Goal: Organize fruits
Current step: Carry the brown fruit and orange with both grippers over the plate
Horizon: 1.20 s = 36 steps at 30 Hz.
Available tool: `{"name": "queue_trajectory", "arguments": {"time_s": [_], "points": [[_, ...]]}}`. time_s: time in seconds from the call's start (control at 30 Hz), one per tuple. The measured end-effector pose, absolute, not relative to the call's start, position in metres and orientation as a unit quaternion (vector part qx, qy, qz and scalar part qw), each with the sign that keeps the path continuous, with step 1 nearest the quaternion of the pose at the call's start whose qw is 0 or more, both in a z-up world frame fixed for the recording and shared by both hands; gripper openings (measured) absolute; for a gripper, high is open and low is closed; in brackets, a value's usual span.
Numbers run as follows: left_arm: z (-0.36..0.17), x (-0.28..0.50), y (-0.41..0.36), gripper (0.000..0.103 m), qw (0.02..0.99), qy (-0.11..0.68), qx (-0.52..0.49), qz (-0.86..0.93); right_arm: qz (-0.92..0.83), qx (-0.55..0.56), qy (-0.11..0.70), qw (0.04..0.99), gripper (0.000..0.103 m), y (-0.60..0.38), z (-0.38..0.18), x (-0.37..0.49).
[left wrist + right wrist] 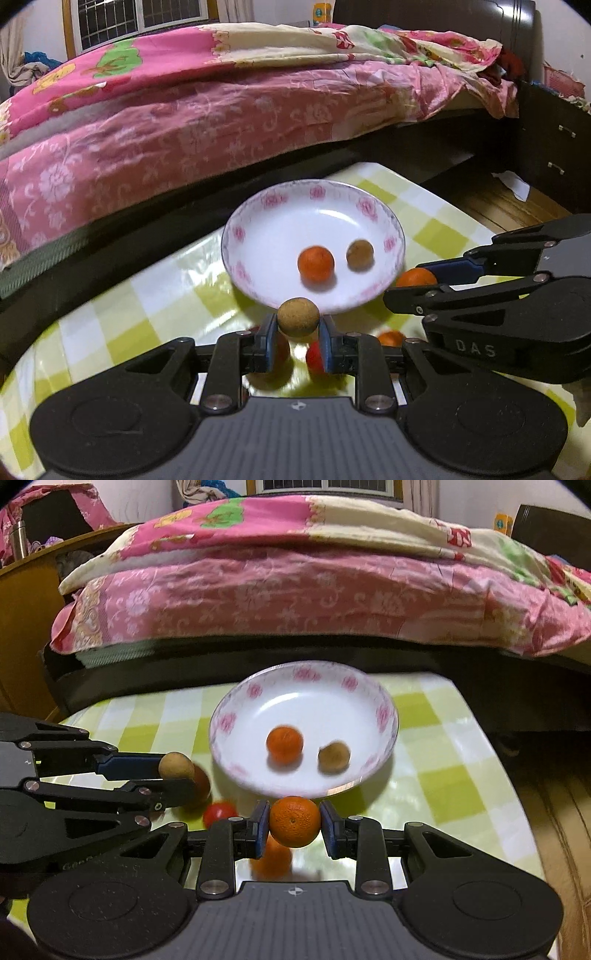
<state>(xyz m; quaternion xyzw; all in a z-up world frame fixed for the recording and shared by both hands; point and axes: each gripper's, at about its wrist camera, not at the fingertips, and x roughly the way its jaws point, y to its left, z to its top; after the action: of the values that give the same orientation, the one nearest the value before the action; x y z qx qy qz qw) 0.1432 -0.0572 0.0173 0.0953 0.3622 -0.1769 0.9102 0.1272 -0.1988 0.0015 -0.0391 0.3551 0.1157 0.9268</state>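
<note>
A white plate with a pink flower rim (258,210) (240,709) stands on the checked table. In it lie an orange mandarin (316,264) (284,744) and a brown round fruit (359,255) (334,757). My left gripper (297,341) is shut on another brown round fruit (298,317) (176,765), held just before the plate's near rim. My right gripper (294,825) is shut on a mandarin (294,821) (415,278), also at the near rim, to the right of the left gripper.
Loose on the green-and-white checked tablecloth (443,775) lie a small red fruit (219,812) (315,358), a mandarin (273,860) (391,338) and a brownish fruit (201,784). A bed with a pink quilt (184,110) runs close behind the table.
</note>
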Motion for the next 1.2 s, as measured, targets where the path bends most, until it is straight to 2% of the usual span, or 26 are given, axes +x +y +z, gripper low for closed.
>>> {"name": "queue_trajectory", "arguments": {"time_s": [0.33,1.2], "points": [[0.007,0.179,-0.065,0.032,0.912,0.363,0.104,-0.163,0.104,-0.050,0.348,0.930,0.025,-0.204,-0.004,0.159],[-0.015,0.201,-0.078,0.032,0.907,0.367,0.129,-0.163,0.111,-0.065,0.353,0.927,0.026,-0.202,-0.024,0.193]]}}
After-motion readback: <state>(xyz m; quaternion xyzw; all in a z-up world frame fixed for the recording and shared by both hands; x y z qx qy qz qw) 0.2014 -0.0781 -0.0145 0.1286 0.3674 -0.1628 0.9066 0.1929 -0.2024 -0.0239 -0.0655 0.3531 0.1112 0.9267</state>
